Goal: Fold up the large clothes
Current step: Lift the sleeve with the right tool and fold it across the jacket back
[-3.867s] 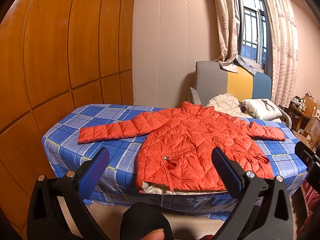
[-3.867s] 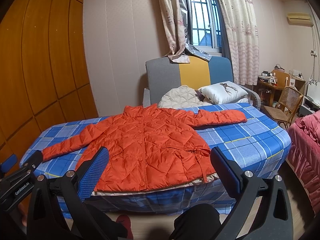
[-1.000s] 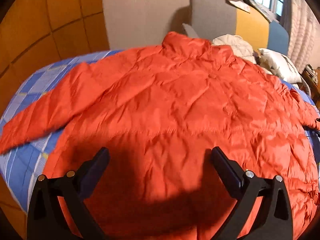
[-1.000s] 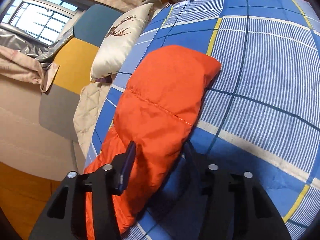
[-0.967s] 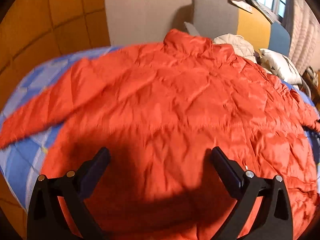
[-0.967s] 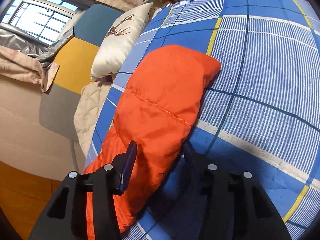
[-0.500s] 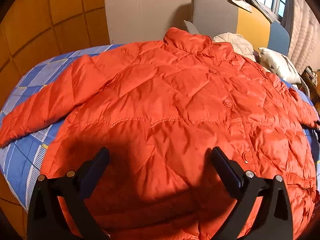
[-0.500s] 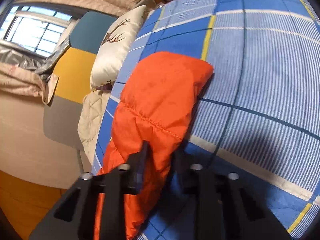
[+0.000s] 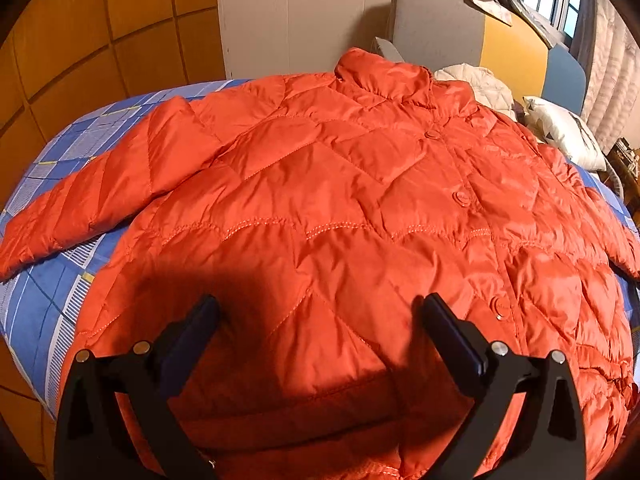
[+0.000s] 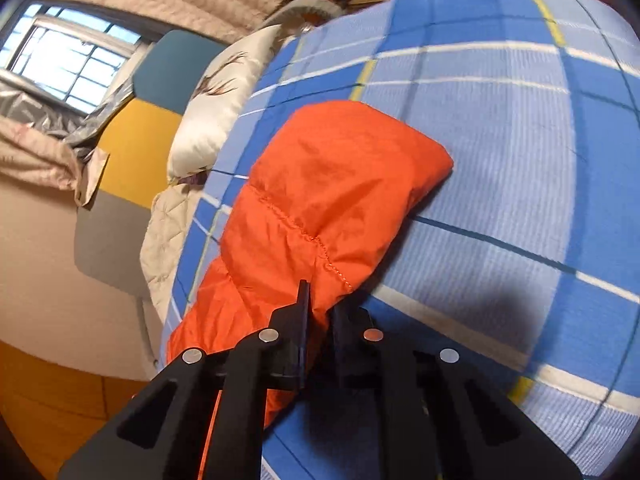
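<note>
An orange quilted jacket [image 9: 340, 208] is lying spread front-up on a bed covered by a blue plaid sheet [image 9: 36, 296], collar toward the wall, one sleeve stretching off to the left. The left tongs [image 9: 316, 320] are hovering just over its lower front with both arms wide apart, casting a dark shadow that is hiding the stitching there; the hem is being cut off by the frame's bottom edge. Behind, a grey, yellow and blue sofa [image 9: 516, 52] is showing, partly hidden by the jacket. In the right wrist view, the right tongs [image 10: 320, 308] are pinching the jacket's sleeve cuff [image 10: 336, 184], the arms nearly together, fabric bunching between them. The background is blurring.
</note>
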`<state>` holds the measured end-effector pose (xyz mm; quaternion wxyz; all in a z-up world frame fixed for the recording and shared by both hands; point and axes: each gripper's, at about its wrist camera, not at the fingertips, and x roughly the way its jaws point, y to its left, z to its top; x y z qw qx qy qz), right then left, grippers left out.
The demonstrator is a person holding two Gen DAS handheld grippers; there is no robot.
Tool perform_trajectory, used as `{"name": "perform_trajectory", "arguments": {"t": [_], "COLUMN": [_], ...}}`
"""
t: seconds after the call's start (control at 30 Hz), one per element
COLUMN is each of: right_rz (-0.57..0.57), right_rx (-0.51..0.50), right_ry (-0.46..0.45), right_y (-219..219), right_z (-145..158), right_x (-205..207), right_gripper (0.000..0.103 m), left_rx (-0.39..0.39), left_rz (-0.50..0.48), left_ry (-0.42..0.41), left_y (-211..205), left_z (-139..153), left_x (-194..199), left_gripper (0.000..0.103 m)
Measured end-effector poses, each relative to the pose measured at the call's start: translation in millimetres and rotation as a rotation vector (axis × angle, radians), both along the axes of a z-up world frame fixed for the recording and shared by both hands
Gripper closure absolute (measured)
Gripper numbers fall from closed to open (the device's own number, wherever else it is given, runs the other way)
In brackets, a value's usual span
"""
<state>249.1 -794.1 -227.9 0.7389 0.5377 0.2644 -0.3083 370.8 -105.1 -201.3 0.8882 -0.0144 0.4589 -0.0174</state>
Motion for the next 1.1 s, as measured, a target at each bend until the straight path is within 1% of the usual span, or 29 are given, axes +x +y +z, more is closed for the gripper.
{"name": "perform_trajectory", "arguments": {"t": [0.13,0.3,0.43,0.63,0.7,0.83,0.93,1.0,1.1], "right_rz": [0.0,0.038,0.074,0.124,0.145,0.218,0.287,0.331,0.409], "right_rx": [-0.014,-0.088,-0.143,-0.2,-0.224,-0.289,-0.341,-0.369,-0.407], "right_ry": [0.04,0.104,0.14,0.167,0.175,0.184,0.193,0.194,0.189], "right_y": [4.1,14.5,22.4,32.0,36.6,49.4,66.1,79.3,104.4], "right_z": [1.6,13.3,21.9,32.4,37.4,50.0,58.5,62.7,68.2], "right_x": [-1.4,5.5,10.4,20.9,25.2,40.9,56.7,66.8,83.3], "right_gripper": [0.093,0.093,0.093,0.093,0.093,0.093,0.093,0.093,0.093], "left_rx": [-0.01,-0.024,-0.006,0.038,0.032,0.012,0.036,0.062,0.054], "left_rz": [0.007,0.009,0.014,-0.058,-0.062,-0.077,-0.118,-0.127,-0.135], "left_ry": [0.024,0.038,0.037,0.026,0.023,0.036,0.037,0.041,0.038], "left_y": [1.4,2.3,-1.9,-33.5,-44.6,-62.9,-80.9,-87.8,-92.6], "left_z": [1.0,3.2,4.4,9.9,9.7,8.1,4.9,2.4,1.0], "left_x": [4.8,11.0,14.7,31.1,40.4,55.4,65.5,69.1,72.4], "left_gripper": [0.002,0.002,0.002,0.002,0.002,0.002,0.002,0.003,0.005]}}
